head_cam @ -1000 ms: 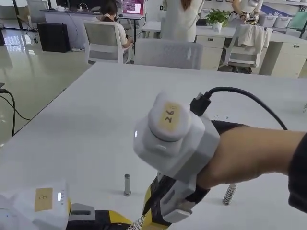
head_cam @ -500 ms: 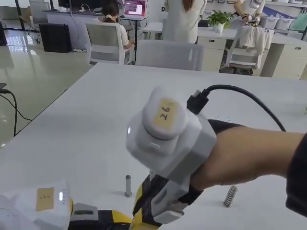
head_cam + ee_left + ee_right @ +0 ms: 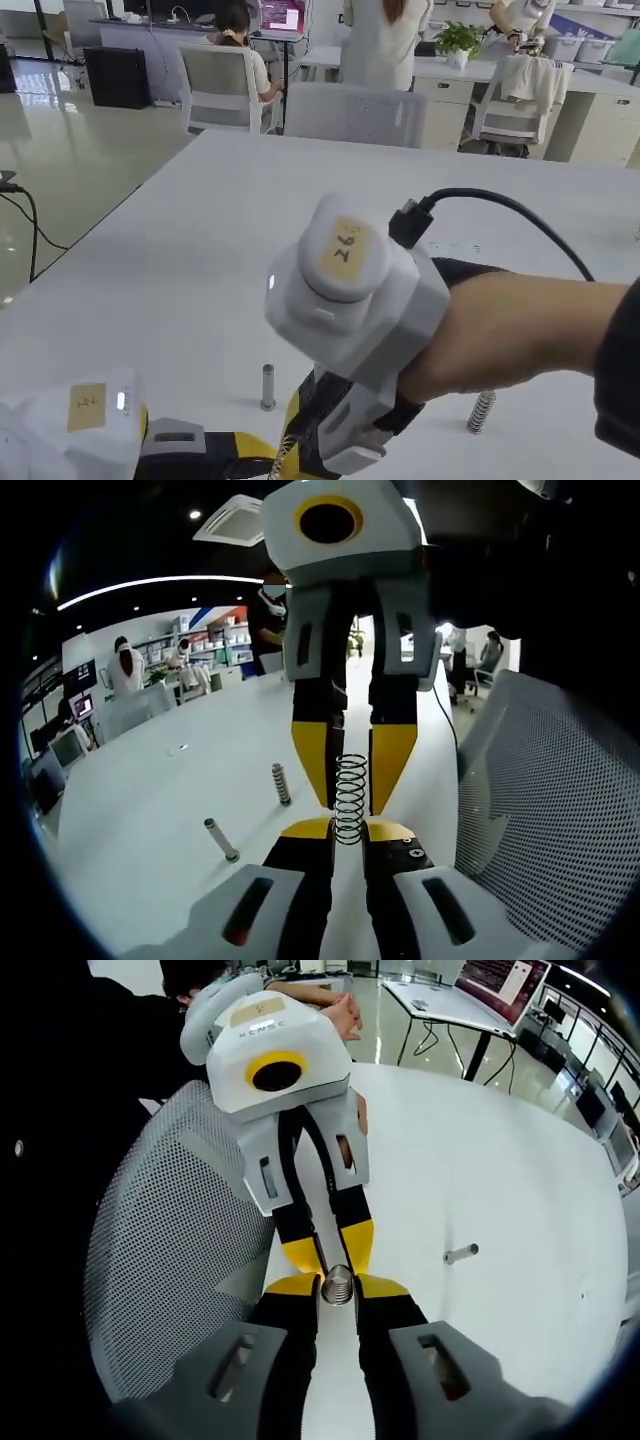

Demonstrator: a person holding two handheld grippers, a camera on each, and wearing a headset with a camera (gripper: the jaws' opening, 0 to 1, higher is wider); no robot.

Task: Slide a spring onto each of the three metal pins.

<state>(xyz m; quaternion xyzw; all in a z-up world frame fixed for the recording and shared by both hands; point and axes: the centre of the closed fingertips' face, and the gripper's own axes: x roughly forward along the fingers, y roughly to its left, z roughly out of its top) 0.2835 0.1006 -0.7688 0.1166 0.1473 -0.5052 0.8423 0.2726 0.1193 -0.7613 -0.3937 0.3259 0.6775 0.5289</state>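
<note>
Landmark: a bare metal pin stands upright on the white surface; every place below is told from it.

Spring: a spring hangs off the surface just beside the pin, on the person's side of it and a little to its right in the head view. It is stretched between the two tools, one end at each.

Left hand-held gripper: the left hand-held gripper sits low and near the person, left of the pin in the head view. Its yellow-tipped jaws are closed against one end of the spring, one tip on each side of the coils.

Right hand-held gripper: the right hand-held gripper points back toward the person, and its white body is above and right of the pin in the head view. Its own view looks down the spring end-on, with the yellow tips pressed to both sides of the coil ring, so it is clamped on the other end.

How the two meet: the grippers face each other tip to tip, nearly touching, with the spring running through both pairs of jaws.

Second spring: a second spring stands on the surface well to the right of the pin, leaning slightly. I cannot tell whether a pin is inside it.

Arm: the person's arm reaches in from the right, passing above the second spring.

Cable: a black cable loops out of the back of the right hand-held gripper, beyond the pin.

Chair: a grey mesh chair stands at the surface's near edge, on the far side of the grippers from the pin.
</note>
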